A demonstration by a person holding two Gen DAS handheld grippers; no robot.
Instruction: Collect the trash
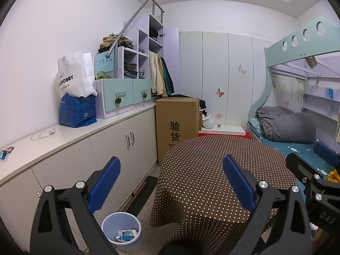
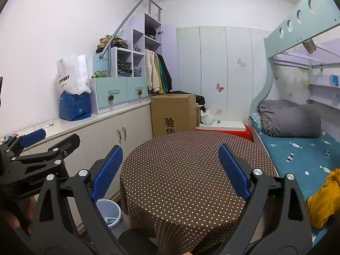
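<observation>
Both your left gripper (image 1: 171,177) and right gripper (image 2: 170,169) are spread wide and empty, hovering over the near edge of the brown polka-dot tablecloth (image 1: 223,170). You look between pickups: remaining trash is the crumpled blue-and-white wrapper (image 1: 6,152) at the near end of the white cabinet counter (image 1: 63,135). Next, swing left to it, then drop it in the pale blue plastic bin (image 1: 122,231) on the floor below, already holding wrappers.

The left black plastic two-finger gripper (image 1: 171,182) has ribbed blue finger pads (image 1: 105,182), triangular cut-outs and round silver screws. The right black plastic two-finger gripper (image 2: 171,171) matches it. White lettering marks both bodies. Bare skin of the left hand (image 2: 19,214) shows.
</observation>
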